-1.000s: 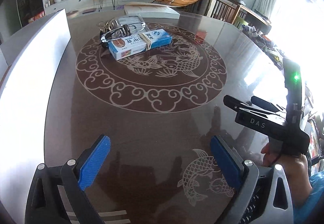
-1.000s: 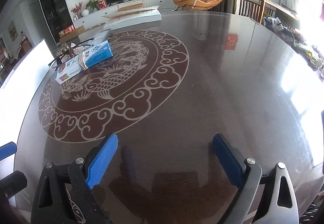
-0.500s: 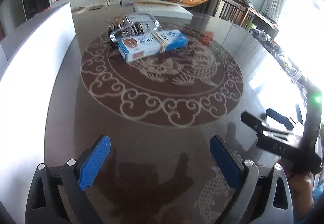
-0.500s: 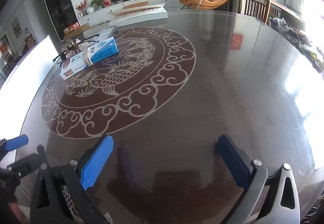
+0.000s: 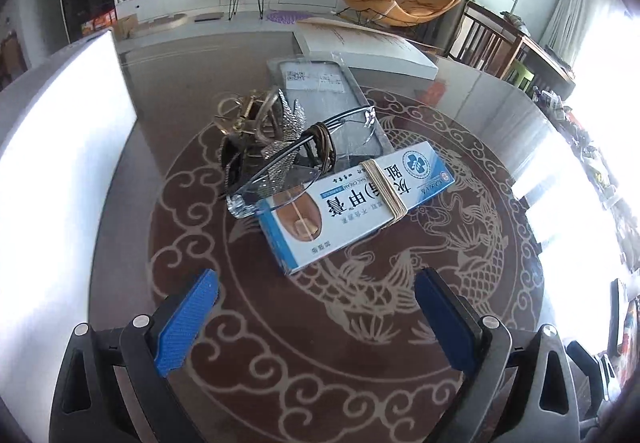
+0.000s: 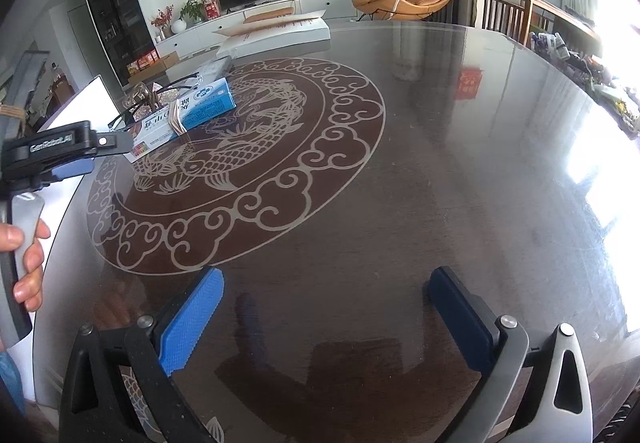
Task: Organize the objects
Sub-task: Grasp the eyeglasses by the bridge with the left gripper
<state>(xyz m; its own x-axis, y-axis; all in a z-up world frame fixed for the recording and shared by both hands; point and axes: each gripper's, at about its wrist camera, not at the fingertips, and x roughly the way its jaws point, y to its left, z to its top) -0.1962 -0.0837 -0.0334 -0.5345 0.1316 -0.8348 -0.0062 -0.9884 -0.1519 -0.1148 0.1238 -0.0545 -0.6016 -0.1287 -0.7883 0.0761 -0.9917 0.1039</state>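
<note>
A blue-and-white cream box with a rubber band around it lies on the dark patterned table. A pair of glasses leans on the box's far side, over a sparkly hair clip and a gold ornament. Behind them lies a clear plastic packet. My left gripper is open, its blue pads just short of the box's near end. My right gripper is open over bare table, far from the box. The right wrist view shows the left gripper at the left edge, held by a hand.
A white board runs along the table's left edge. A flat white box lies at the table's far side. Chairs and a cluttered sideboard stand beyond the table on the right.
My left gripper has moved forward across the table toward the pile, so the box now lies just beyond its pads. The right gripper stayed in place and its jaws widened slightly.
</note>
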